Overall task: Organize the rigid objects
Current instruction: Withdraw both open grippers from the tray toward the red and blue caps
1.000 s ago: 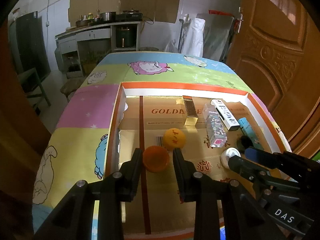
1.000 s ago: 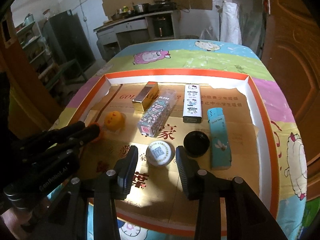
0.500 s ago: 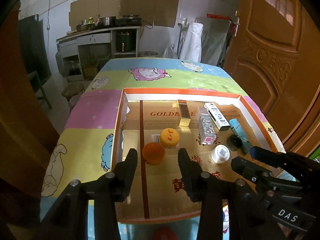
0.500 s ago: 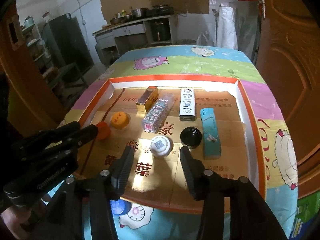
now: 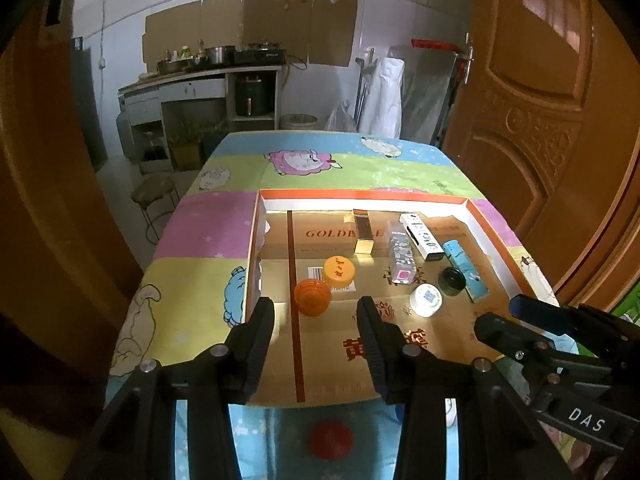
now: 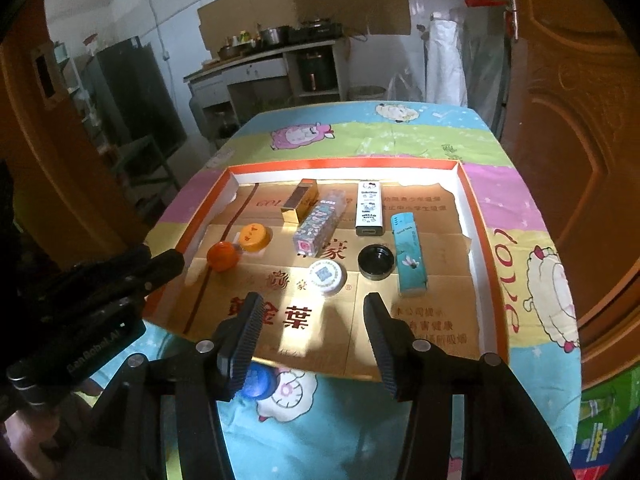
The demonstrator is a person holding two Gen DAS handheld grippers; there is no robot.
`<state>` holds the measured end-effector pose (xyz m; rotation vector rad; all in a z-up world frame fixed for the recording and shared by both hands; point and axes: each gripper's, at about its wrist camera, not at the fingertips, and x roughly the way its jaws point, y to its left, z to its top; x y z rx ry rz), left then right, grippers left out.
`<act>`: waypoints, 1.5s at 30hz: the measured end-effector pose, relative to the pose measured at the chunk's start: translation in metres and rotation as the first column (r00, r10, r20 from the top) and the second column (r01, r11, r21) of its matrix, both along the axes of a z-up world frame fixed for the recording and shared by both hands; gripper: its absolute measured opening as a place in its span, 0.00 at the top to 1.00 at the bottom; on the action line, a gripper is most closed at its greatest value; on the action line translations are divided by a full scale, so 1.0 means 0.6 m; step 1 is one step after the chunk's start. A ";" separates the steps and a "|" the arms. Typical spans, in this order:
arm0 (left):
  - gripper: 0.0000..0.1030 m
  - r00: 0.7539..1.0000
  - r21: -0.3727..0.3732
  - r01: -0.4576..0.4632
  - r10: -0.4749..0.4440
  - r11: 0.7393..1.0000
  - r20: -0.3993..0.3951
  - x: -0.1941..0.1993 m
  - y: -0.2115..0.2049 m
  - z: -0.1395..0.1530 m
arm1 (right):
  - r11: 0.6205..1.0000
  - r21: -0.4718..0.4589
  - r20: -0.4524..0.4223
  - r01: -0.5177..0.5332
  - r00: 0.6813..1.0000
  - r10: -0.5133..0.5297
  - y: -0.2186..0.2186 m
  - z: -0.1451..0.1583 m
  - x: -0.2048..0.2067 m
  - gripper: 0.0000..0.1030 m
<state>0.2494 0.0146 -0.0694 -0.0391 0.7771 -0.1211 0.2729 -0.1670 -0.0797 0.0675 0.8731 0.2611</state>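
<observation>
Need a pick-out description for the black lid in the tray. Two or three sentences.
Start at the shallow orange-rimmed cardboard tray on the cartoon tablecloth. In its right half, the black lid lies between the white QR-code lid and the long teal box. It is the only black round thing there.

"GOLD…" printed on cardboard tray floor [image 5: 320, 236], rest of word hidden by gold box [image 5: 363, 236]; large Chinese characters "金葉" on same floor, near edge; "GLOSS" on patterned clear box [image 6: 318, 222]; "HELLO KITTY" on white box [image 6: 369, 210]; "DAS" on right gripper [image 5: 496, 316] body; "GenRobot.AI" on left gripper [image 6: 160, 268] body, partly dim; QR code on white round lid [image 6: 326, 276], unreadable.
</observation>
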 end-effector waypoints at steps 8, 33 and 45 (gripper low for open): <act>0.58 1.000 0.003 -0.001 0.001 1.000 0.026 -0.030 0.008 0.022 | 1.000 -0.002 0.020 0.000 1.000 0.000 0.003 0.019 -0.032 0.48; 0.58 0.998 -0.010 -0.012 0.012 1.000 0.060 -0.116 0.053 0.046 | 1.000 -0.030 0.057 -0.010 0.998 0.012 0.027 0.043 -0.126 0.48; 0.58 1.000 -0.031 0.025 -0.025 0.999 0.014 -0.143 0.052 0.007 | 0.999 -0.038 0.030 -0.016 0.999 0.017 0.036 0.018 -0.152 0.48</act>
